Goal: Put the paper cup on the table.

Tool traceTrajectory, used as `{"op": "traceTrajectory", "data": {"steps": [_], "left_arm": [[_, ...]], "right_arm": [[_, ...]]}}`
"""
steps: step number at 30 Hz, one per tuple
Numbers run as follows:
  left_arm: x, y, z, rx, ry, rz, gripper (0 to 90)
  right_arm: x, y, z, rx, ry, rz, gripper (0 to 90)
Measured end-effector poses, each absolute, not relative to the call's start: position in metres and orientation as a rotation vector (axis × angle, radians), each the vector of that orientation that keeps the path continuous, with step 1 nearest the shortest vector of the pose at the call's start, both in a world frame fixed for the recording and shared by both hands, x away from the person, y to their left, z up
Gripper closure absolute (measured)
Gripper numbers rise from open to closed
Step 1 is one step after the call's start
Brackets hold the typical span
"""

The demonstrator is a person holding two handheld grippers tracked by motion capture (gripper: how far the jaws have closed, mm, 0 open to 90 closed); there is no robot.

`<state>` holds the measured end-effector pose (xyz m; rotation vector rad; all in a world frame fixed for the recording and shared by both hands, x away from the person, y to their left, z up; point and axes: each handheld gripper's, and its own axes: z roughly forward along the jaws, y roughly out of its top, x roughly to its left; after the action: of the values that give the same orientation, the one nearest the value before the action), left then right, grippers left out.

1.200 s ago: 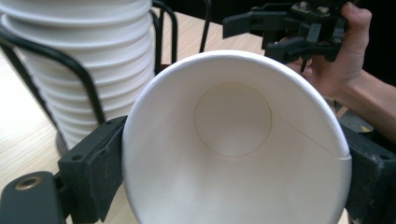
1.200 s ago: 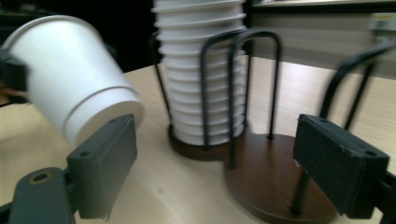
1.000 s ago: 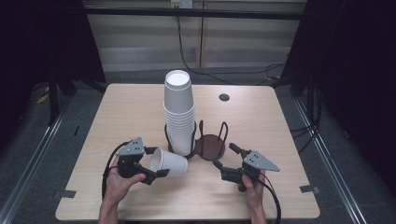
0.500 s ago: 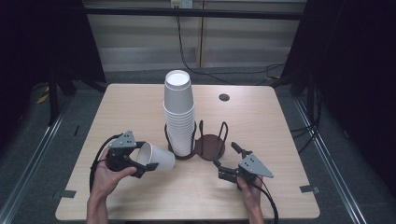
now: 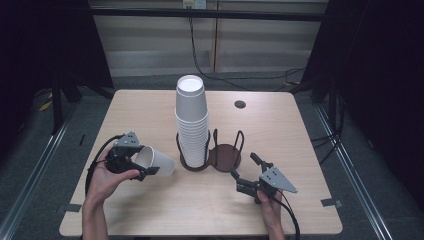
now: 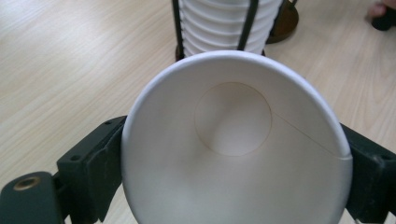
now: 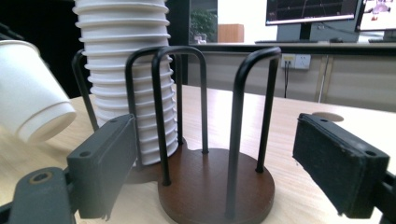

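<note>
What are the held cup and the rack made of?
Cup: looks like white matte paper; a side seam and a glued round bottom disc show inside. Rack: apparently a dark brown wooden base, smooth and faintly grained, with black, slightly glossy bent rods, probably coated metal wire.

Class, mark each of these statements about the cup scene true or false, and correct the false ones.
1. The left gripper holds a single white paper cup on its side. True.
2. The stack of cups sits in the right-hand ring of the cup holder. False: it sits in the left ring; the right one has no cups.
3. The right gripper is clamped on a holder wire. False: its jaws stand open, short of the holder.
4. A dark round spot marks the table far side. True.
</note>
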<state>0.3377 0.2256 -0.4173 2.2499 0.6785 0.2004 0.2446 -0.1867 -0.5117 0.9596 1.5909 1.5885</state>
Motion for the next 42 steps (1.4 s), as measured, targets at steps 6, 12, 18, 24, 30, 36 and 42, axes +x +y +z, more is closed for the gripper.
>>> {"op": "traceTrajectory", "data": {"steps": [6,12,18,24,30,36,42], "left_arm": [[0.349,0.231,-0.412,2.244,0.742,0.229,9.4],[0.365,0.230,-0.408,2.295,0.782,0.263,9.1],[0.375,0.229,-0.406,2.355,0.803,0.251,8.8],[0.385,0.225,-0.408,2.406,0.818,0.244,8.4],[0.391,0.222,-0.412,2.489,0.837,0.238,7.7],[0.395,0.212,-0.418,2.531,0.848,0.265,6.3],[0.397,0.205,-0.418,2.560,0.844,0.301,5.1]], "right_arm": [[0.245,-0.187,-0.512,0.960,1.593,1.593,14.5],[0.244,-0.187,-0.512,0.949,1.591,1.584,15.4],[0.243,-0.187,-0.512,0.952,1.575,1.586,13.3],[0.243,-0.187,-0.512,0.958,1.570,1.583,12.8],[0.243,-0.187,-0.512,0.960,1.569,1.580,13.4],[0.243,-0.187,-0.512,0.959,1.569,1.579,13.3],[0.243,-0.187,-0.512,0.958,1.569,1.579,13.3]]}}
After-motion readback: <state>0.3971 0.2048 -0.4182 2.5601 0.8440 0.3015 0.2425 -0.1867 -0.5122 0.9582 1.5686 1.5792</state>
